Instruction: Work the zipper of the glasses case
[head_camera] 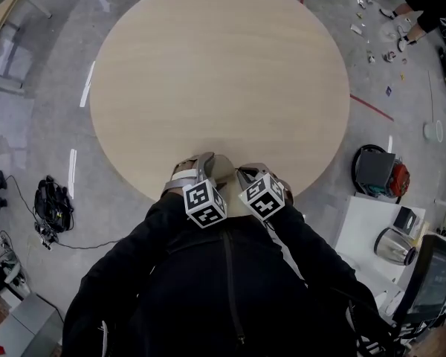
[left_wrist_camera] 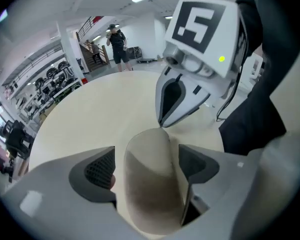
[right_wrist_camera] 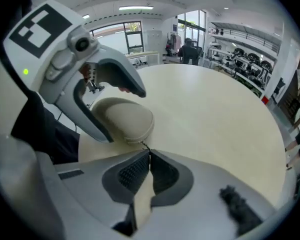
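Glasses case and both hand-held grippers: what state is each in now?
Beige oval glasses case: looks closed, lying on the round wooden table.
Left hand-held gripper: open, jaws astride the case, not clamping.
Right hand-held gripper: shut on the case's dark zipper pull.

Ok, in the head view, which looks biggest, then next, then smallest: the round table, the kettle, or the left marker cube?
1. The round table: by far the largest.
2. The left marker cube and the kettle: they look about alike, and the cube sits much nearer the camera, so no ranking between them.
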`<state>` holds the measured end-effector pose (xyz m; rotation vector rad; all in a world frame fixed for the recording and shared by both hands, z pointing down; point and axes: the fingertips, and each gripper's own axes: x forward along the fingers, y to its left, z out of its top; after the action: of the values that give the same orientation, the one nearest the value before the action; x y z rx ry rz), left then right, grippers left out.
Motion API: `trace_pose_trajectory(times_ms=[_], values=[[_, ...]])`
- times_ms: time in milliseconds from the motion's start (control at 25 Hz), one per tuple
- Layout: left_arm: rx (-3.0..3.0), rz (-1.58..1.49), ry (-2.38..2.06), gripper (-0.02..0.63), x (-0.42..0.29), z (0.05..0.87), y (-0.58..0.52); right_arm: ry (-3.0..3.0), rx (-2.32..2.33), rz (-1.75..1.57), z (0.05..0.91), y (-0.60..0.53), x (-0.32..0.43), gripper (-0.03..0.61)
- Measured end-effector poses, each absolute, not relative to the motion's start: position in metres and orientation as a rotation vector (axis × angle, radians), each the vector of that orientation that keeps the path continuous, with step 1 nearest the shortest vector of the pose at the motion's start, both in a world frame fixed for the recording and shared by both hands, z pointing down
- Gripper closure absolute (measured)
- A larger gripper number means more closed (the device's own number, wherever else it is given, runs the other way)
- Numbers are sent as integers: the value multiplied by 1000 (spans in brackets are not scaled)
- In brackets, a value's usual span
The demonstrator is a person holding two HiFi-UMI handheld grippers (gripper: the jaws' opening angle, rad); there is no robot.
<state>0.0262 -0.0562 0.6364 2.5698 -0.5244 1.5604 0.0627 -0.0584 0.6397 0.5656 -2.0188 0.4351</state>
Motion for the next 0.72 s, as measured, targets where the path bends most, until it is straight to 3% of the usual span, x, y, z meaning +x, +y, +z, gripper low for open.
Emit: trace_pose_trajectory(times_ms=[120,360,720], values=[[2535,1714,-390,190,21,662,-49,-2047,499,409,636,-39,53,571],[2544,1811,-84,216,20,686,-24,-1967,459,196,653,-26,50,569],[2635,2022,226,218,23,688,-10,-1968,377,137,656,-45,44,569]])
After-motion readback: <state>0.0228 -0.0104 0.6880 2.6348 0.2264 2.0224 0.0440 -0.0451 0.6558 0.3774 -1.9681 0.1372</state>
